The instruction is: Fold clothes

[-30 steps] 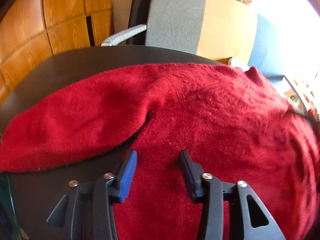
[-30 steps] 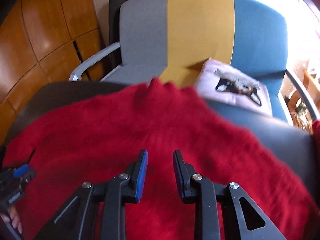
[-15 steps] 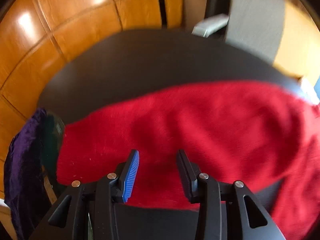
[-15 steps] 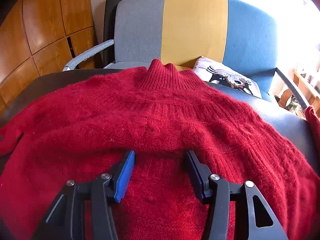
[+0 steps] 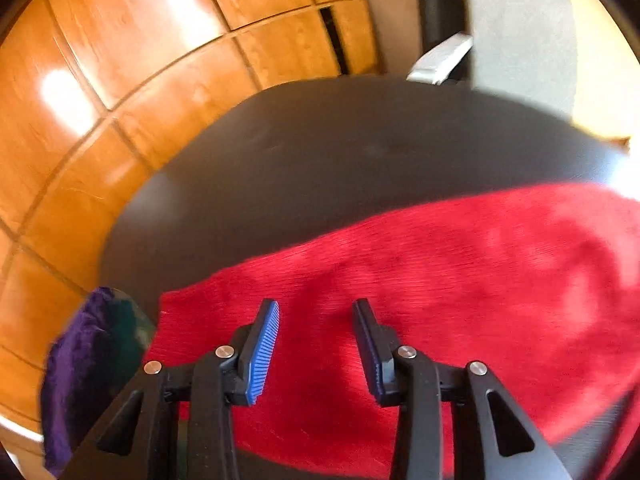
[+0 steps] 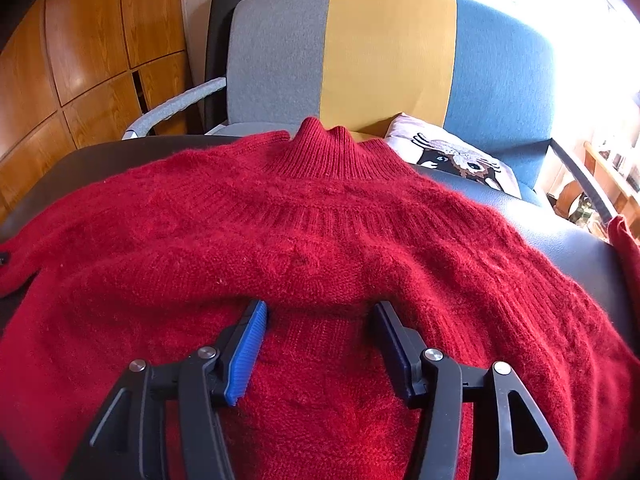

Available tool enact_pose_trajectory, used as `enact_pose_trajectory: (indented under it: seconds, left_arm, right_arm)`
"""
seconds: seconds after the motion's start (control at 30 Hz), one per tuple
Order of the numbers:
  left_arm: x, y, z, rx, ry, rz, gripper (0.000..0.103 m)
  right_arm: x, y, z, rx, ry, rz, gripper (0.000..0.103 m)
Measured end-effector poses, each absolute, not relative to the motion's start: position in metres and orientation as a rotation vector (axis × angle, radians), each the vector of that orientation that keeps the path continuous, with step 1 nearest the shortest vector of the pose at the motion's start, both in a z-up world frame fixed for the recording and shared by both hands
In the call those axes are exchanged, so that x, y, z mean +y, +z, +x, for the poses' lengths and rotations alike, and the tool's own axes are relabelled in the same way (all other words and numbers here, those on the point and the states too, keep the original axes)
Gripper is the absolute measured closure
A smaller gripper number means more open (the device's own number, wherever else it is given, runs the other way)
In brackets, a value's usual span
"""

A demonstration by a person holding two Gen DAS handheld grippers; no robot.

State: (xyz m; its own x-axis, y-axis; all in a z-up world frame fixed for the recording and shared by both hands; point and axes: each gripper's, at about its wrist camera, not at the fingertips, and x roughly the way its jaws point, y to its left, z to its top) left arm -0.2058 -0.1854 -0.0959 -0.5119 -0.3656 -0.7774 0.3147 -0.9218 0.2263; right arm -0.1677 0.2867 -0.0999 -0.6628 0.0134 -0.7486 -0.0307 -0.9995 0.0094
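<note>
A red sweater [image 6: 320,240] lies spread on a dark table [image 6: 120,156], its ribbed collar [image 6: 328,152] at 12 o'clock pointing toward a grey, yellow and blue chair [image 6: 388,52]. On the chair seat, at about 1 o'clock, rests a pillow [image 6: 456,160] with an animal face. The right gripper [image 6: 318,312] hangs over the sweater's middle, fingers spread wide, holding nothing; a raised fold of knit runs just ahead of its tips.

The left gripper [image 5: 316,310], also released and empty, sits above one sleeve [image 5: 400,280]; that view is blurred, so whether the tips touch the knit is unclear. A purple cloth [image 5: 76,368] lies at 9 o'clock. Wood panels [image 5: 120,60] stand behind.
</note>
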Motion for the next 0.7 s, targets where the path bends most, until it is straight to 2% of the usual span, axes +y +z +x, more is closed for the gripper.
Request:
enact_pose_trajectory:
  seconds: [0.1, 0.2, 0.3, 0.33, 0.4, 0.5, 0.6, 0.63, 0.7]
  left_arm:
    - [-0.165, -0.06, -0.185, 0.08, -2.604, 1.209, 0.064]
    - [-0.128, -0.029, -0.163, 0.146, -2.767, 1.192, 0.064]
    - [-0.075, -0.014, -0.143, 0.12, -2.944, 1.23, 0.062]
    - [-0.058, -0.016, -0.138, 0.107, -2.982, 1.265, 0.062]
    - [-0.022, -0.028, -0.13, 0.072, -3.056, 1.367, 0.062]
    - [0.026, -0.054, -0.119, -0.015, -3.085, 1.489, 0.062]
    - [0.056, -0.086, -0.111, -0.02, -3.035, 1.638, 0.062]
    - [0.067, -0.096, -0.106, -0.023, -3.008, 1.686, 0.062]
    - [0.072, -0.103, -0.093, -0.044, -3.004, 1.67, 0.062]
  right_arm:
    - [0.287, -0.1, -0.168, 0.029, 2.841, -1.283, 0.045]
    - [0.286, -0.096, -0.17, 0.032, 2.825, -1.323, 0.045]
    - [0.292, -0.081, -0.155, 0.23, 2.792, -1.404, 0.045]
    - [0.294, -0.075, -0.142, 0.355, 2.813, -1.395, 0.045]
    - [0.291, -0.07, -0.12, 0.404, 2.807, -1.431, 0.043]
    - [0.281, -0.068, -0.084, 0.215, 2.77, -1.47, 0.039]
    - [0.28, -0.082, -0.064, 0.086, 2.714, -1.515, 0.035]
    - [0.288, -0.086, -0.056, 0.126, 2.711, -1.52, 0.035]
    - [0.31, -0.079, -0.033, 0.319, 2.744, -1.426, 0.036]
